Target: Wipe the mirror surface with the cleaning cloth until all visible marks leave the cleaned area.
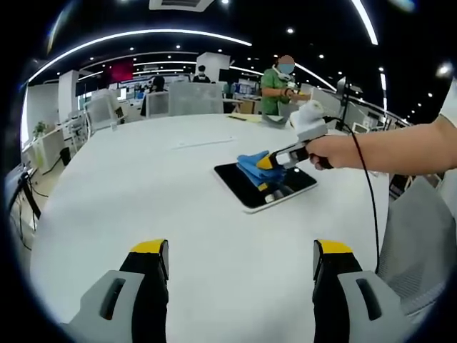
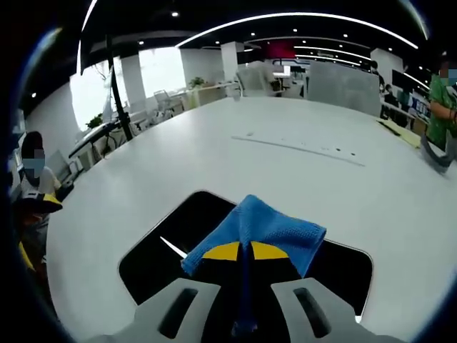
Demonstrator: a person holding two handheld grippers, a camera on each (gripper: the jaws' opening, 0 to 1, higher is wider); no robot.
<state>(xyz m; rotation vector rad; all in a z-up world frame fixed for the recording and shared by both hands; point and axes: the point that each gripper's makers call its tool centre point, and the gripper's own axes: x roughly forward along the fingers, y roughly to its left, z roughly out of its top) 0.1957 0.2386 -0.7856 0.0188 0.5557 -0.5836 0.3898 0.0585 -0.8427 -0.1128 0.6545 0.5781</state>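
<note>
Wiping is the step in hand. My right gripper (image 2: 243,251) has its jaws pinched shut on the blue cleaning cloth (image 2: 260,227), yellow tips together with a fold of cloth between them, and the cloth bunches forward over the mirror (image 2: 161,246). In the left gripper view the same pairing shows from the side: right gripper (image 1: 265,163) bearing down on the cloth (image 1: 251,166) near the far end of the mirror (image 1: 275,191).

My left gripper (image 1: 240,259) hangs over bare desk (image 1: 143,186) at the near edge, jaws spread wide and holding nothing, well apart from the mirror.

The mirror lies flat on the desk, roughly mid-table and toward the right-hand edge. Its dark face is exposed on both sides of the cloth. One bright streak (image 2: 173,247) sits on the glass just left of the cloth; I cannot tell whether it is a smear or a ceiling-light reflection.

Next move, as I judge it: keep the pinch, hold light pressure, sweep the cloth across the uncovered near half and left corner. The mirror is unsupported, so it may slide; my left gripper could steady an edge.

Farther off: office chairs (image 1: 193,98) at the far edge, people beyond.
</note>
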